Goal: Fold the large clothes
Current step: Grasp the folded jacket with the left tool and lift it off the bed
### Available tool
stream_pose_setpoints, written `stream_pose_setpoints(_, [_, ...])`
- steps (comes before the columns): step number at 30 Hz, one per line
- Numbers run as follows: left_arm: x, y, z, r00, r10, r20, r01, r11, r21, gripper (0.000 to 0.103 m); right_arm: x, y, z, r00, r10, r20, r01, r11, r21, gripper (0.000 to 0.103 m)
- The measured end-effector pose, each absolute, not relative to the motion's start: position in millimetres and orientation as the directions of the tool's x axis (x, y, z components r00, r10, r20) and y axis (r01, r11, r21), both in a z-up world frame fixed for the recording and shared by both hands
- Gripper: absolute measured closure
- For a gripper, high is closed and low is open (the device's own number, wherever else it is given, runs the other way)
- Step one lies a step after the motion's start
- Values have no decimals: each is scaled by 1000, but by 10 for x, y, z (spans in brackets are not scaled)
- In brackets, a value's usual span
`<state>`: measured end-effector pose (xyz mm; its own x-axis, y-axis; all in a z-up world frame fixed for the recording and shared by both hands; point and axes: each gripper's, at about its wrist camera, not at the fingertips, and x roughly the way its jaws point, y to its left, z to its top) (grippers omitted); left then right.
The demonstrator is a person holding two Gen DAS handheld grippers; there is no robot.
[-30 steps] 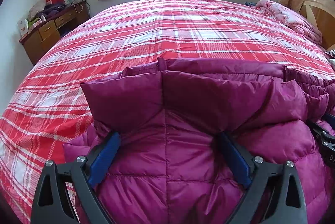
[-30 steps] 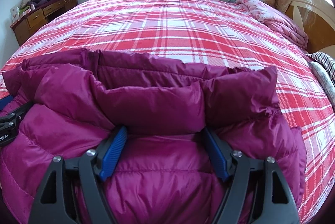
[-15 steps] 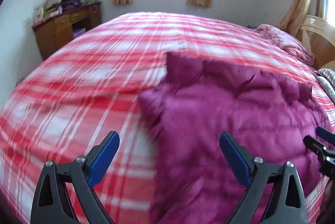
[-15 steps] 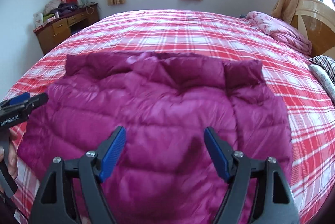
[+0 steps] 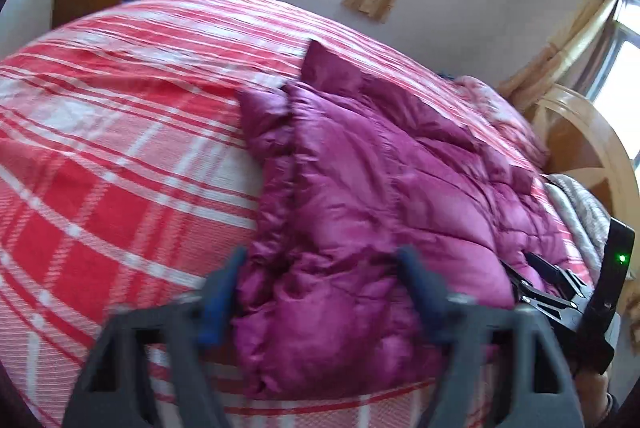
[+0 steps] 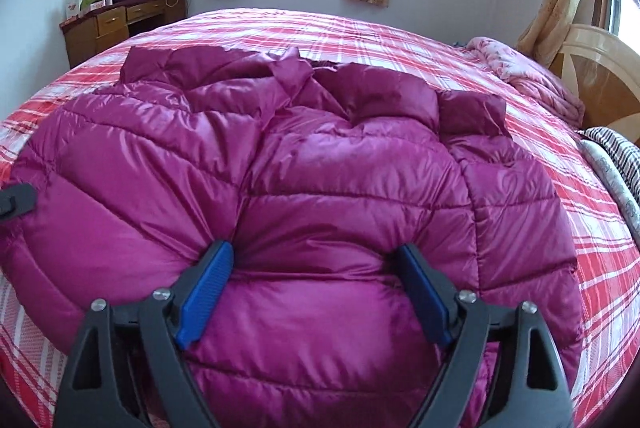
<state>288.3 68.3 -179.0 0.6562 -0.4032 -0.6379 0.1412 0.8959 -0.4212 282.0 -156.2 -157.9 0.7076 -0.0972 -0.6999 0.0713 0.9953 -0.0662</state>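
Note:
A magenta puffy jacket (image 5: 380, 187) (image 6: 320, 167) lies spread on the red plaid bed cover (image 5: 120, 167), collar toward the window. My left gripper (image 5: 320, 280) is blurred and tilted over the jacket's near left corner. Its jaws are closing with that corner between them, and I see no firm pinch. My right gripper (image 6: 314, 268) is dug into the near hem. Its jaws are opening, and padded fabric bulges between the blue pads (image 6: 208, 280). Each gripper shows at the edge of the other's view: the right gripper (image 5: 548, 288) and the left gripper (image 6: 16, 199).
A wooden desk (image 6: 120, 23) piled with clutter stands at the far left by the wall. A pink quilt (image 6: 532, 75) lies bunched at the far right of the bed, next to a wooden headboard (image 6: 600, 67) and a striped pillow (image 6: 616, 147).
The jacket's folded-up edge, held by both grippers a second ago, now lies flat on the bed. My left gripper has swung left, rolled and narrowed. My right gripper has sunk into the hem.

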Motion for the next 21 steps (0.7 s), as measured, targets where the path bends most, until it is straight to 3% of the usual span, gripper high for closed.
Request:
stream_pose_setpoints(3, [2828,680,-1773,662,-435,-611,164,879,-448,77,2591,-1669,-1417,736,-66,-674,92,996,2,17])
stream_pose_setpoints(7, [2776,716,-1685,672,-477,-566,190,850,-491,86,2434,-1651,-1505,711,-37,-703,53,999,1,17])
stream_pose_setpoints(16, [2579,260,-820,692,-587,-419,409,798,-443,90,2532,-1693,-1678,679,-9,-734,18,1000,5,14])
stream_pose_setpoints(21, [2464,-345,-402,646,-652,-397,563,758,-329,90,2369,-1950,-1437,693,46,-719,35,995,98,23])
